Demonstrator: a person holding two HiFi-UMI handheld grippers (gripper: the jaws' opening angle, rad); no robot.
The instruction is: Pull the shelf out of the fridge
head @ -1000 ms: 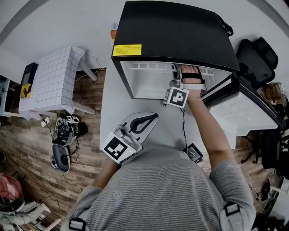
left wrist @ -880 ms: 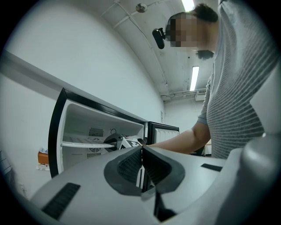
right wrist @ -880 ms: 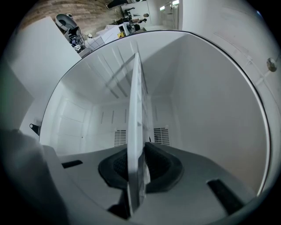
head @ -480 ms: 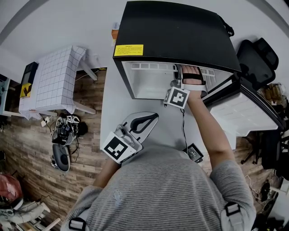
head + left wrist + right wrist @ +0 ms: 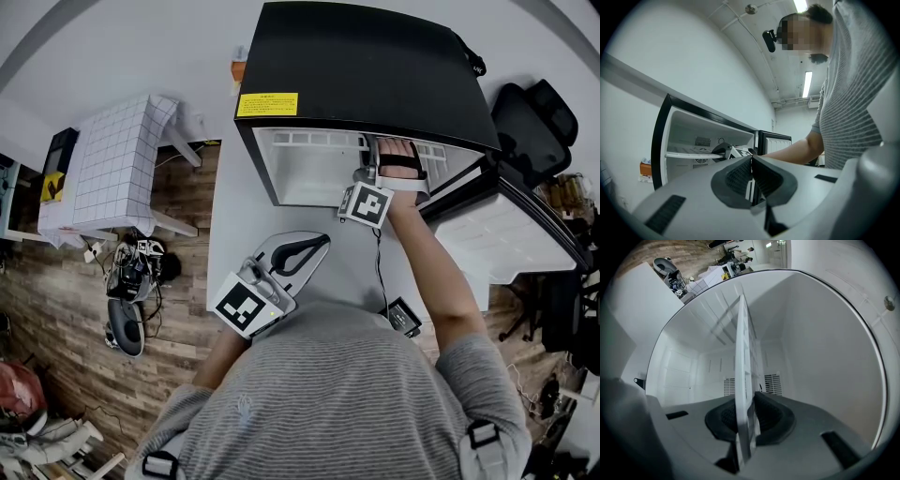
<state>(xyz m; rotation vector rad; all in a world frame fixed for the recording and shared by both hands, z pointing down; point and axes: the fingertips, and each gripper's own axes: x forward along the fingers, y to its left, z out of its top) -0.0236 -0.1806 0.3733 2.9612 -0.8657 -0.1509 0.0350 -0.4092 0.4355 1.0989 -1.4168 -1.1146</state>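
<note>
the fridge (image 5: pixel 366 66) stands at the far edge of the table (image 5: pixel 230 234). its door (image 5: pixel 511 234) is swung open toward the table's right edge. the shelf (image 5: pixel 742 371) is inside the fridge compartment. in the left gripper view it lies level (image 5: pixel 686 154) and meets the left inner wall.

the right gripper (image 5: pixel 746 420) reaches into the right part of the opening. its jaws are drawn to a narrow gap and clamp the front edge of the shelf, one pad on each face of the white panel. in the right gripper view the shelf appears edge-on and runs back toward the rear wall vents (image 5: pixel 771 383). the right hand (image 5: pixel 398 159) is at the mouth of the compartment. the marker cube (image 5: pixel 366 203) is just outside it.

the left gripper (image 5: pixel 751 174) is over the near edge of the table, well apart from the fridge, and points toward the opening. its jaws are pressed together with nothing between them.
</note>
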